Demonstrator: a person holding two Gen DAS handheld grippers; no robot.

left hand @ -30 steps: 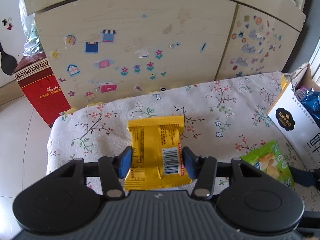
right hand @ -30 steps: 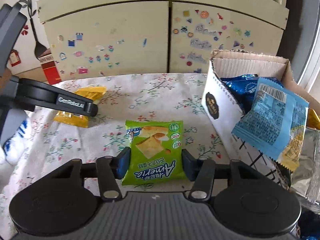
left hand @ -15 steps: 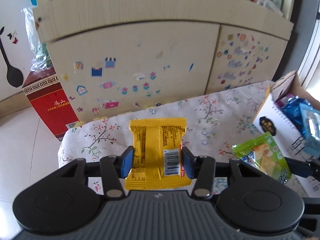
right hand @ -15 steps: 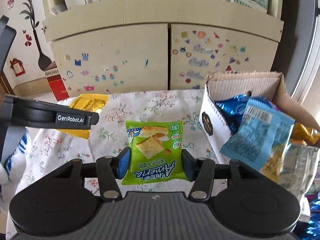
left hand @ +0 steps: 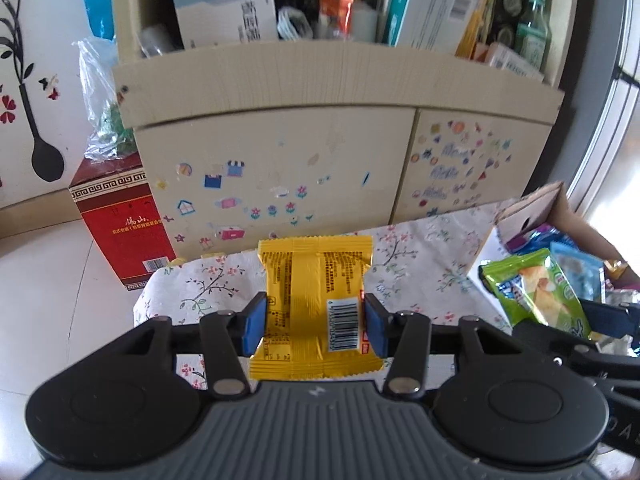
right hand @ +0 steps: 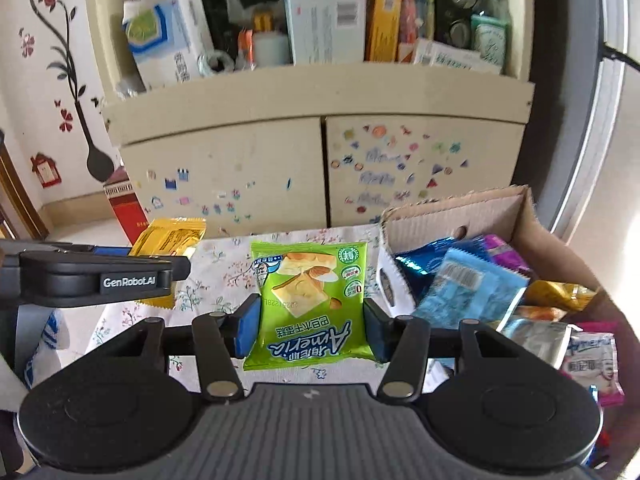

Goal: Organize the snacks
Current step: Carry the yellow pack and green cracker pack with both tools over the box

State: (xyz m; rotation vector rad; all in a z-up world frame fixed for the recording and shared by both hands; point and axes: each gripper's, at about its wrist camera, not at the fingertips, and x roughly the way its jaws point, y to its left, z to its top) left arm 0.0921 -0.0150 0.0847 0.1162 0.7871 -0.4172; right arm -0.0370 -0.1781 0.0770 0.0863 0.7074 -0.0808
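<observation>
In the cardboard box (right hand: 460, 216) lie assorted snack packets (right hand: 472, 292).

The yellow snack packet (left hand: 314, 304) sits clamped flat between the left gripper (left hand: 314, 326) pads, barcode side up. The green biscuit packet (right hand: 310, 306) — print upside down — is pinched likewise in the right gripper (right hand: 310, 328), the snack-filled cardboard box (right hand: 460, 216) just right of it.

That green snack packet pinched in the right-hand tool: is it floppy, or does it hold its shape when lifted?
The green packet probably holds its shape fairly well: gripped by its side edges in the right gripper, it stands flat without drooping. It looks puffy, so likely light. The glossy film may be slippery, though it does not appear to sag between the pads.
</observation>
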